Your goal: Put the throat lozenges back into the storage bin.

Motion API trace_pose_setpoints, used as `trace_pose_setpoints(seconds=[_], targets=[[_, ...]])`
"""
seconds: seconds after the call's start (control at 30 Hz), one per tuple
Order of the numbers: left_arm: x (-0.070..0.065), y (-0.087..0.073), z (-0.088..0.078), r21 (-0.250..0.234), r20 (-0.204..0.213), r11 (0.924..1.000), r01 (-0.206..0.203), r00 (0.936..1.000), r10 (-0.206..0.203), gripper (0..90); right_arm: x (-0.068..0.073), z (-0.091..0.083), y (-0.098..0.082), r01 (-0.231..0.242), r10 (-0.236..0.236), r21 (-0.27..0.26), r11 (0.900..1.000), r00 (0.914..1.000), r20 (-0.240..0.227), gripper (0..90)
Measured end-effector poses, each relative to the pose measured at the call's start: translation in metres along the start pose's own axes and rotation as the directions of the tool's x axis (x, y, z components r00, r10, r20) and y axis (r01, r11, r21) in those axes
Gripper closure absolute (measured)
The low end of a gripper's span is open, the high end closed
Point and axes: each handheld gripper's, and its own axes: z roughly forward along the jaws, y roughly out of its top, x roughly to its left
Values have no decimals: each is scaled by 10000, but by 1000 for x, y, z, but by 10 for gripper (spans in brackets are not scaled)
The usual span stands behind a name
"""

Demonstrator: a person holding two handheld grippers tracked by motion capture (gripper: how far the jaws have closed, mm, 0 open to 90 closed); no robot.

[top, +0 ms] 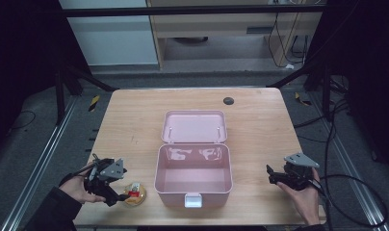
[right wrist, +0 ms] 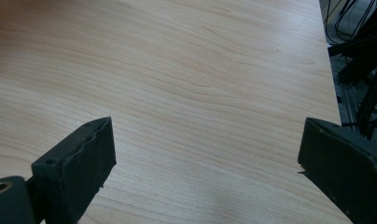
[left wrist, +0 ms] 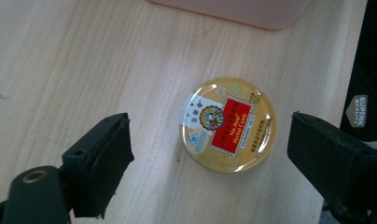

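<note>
The left claw [left wrist: 210, 149] is gaping wide around the round tin [left wrist: 227, 124], gripping nothing; the pink box [top: 193, 179] is sitting open and empty; the right claw [right wrist: 205, 172] is idling, spread wide.

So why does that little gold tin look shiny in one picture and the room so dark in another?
Left gripper view: overhead light glares off the gold tin, text slightly soft. High view: the table and pink box are lit, surroundings nearly black. Right gripper view: a faint sheen on bare wood.
</note>
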Motion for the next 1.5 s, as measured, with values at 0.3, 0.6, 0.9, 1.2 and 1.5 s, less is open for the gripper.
trace_pose_setpoints(seconds=[0.3,0.6,0.9,1.2,1.5], targets=[[-4,1,10,301,172,9992,-269,9995,264,117,1,2,-1,80,-79,86,9999,10000,-29,42],[-7,-1,22,528,326,9974,-484,9984,468,100,2,3,-2,152,-151,181,9997,9998,-96,38],[-8,1,33,748,381,9948,-693,9971,666,88,3,4,-2,232,-230,256,9994,9997,-106,36],[-8,1,42,1098,526,9897,-917,9949,863,90,4,6,-3,374,-369,359,9987,9992,-147,35],[-6,2,50,1208,574,9881,-950,9944,886,110,5,7,-3,429,-422,391,9983,9989,-192,35]])
